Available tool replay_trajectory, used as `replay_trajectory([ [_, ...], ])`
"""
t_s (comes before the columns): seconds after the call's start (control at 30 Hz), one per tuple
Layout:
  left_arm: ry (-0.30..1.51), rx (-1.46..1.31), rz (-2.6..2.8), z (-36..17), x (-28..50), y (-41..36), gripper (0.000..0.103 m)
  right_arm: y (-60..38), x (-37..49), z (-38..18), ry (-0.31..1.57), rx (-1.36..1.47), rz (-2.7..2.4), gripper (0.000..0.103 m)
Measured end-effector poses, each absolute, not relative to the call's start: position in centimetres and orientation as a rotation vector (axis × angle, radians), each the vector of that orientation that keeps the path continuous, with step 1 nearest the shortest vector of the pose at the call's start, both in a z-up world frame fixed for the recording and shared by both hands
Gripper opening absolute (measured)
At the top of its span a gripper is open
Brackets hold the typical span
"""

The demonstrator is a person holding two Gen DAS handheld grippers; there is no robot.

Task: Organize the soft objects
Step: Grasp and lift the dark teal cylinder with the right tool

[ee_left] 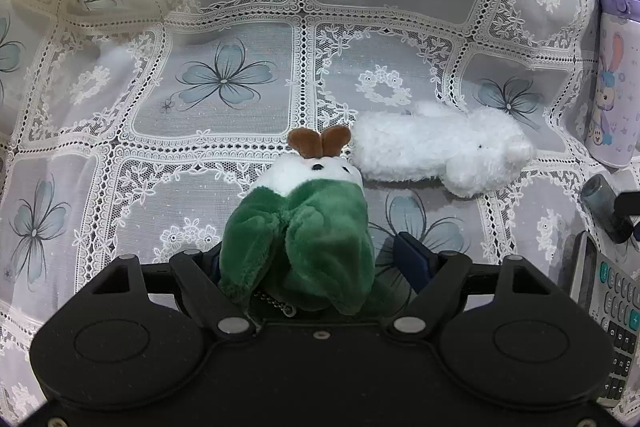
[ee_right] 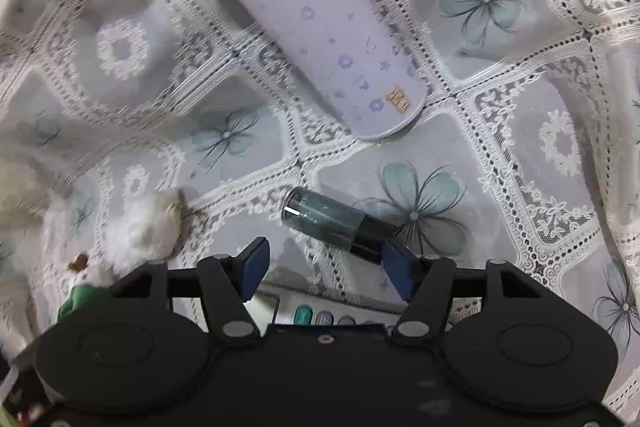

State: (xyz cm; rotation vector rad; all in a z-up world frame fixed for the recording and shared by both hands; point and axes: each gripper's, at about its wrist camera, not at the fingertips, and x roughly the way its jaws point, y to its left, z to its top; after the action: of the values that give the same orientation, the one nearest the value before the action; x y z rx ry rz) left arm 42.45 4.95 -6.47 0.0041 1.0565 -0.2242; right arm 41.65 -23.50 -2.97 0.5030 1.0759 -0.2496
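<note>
My green plush toy (ee_left: 304, 227) looks velvety; the white plush (ee_left: 440, 151) at centre right is curly fleece. Lace cloth (ee_left: 240, 27) covers the worktop. The purple bottle (ee_right: 320, 23) is smooth, glossy.

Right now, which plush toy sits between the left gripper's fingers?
The green-and-white plush with brown ears; the all-white fluffy plush lies beyond it on the cloth.

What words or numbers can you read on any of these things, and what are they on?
None can be read for sure.
Calculator: its keys carry marks, too small and skewed to read.
Purple bottle: a small tan sticker near its base has marks, too blurred to read; in the left wrist view it shows a cartoon rabbit, with no words to make out.
Small dark bottle: faint print, unreadable.
Green plush toy and white plush toy: no text.
</note>
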Motion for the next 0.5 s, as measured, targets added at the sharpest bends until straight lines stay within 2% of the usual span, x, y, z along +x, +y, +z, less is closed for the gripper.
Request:
replay_trajectory([
  [0.17, 1.051, 0.011, -0.227, -6.6, 42.4, 4.9, 0.077, -23.3, 42.7, -3.2, 1.08, 0.534, -0.3, 0.075],
  [0.5, 1.041, 0.013, -0.239, -6.6, 42.2, 4.9, 0.077, -21.6, 46.1, -5.0, 1.087, 0.474, -0.373, 0.076],
])
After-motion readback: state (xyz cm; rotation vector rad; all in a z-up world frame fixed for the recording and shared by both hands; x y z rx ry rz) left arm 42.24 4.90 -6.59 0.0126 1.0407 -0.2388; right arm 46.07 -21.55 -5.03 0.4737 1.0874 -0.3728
